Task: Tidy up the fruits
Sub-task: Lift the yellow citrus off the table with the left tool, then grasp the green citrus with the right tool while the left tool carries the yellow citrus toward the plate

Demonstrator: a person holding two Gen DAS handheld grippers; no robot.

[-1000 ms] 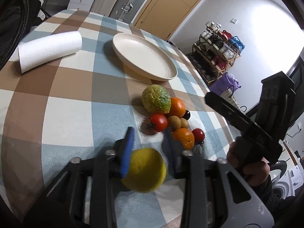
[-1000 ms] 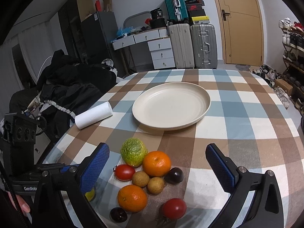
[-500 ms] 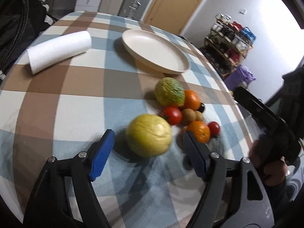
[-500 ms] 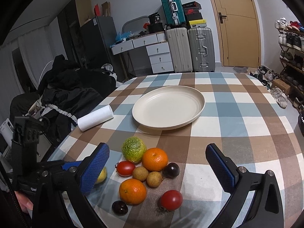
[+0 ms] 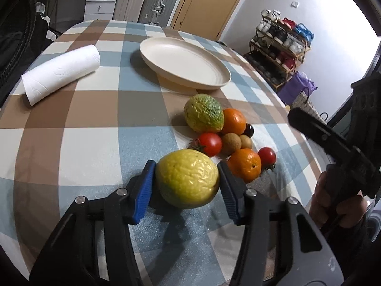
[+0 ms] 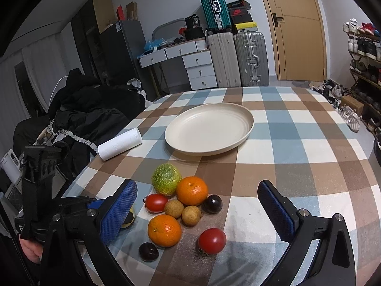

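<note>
Jaws of left hand-held gripper (image 5: 187, 187), angled downward, closing on yellow citrus (image 5: 187, 181); right hand-held gripper (image 6: 197, 212) apart.

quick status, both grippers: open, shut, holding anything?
Left gripper: jaws closing, pads against the yellow fruit.
Right gripper: open, holding nothing.

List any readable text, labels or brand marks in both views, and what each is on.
No text reads clearly.
Stacked shoeboxes atop the silver suitcase: red logo, lettering too small.
Black box on the desk: white print, blurred.
</note>
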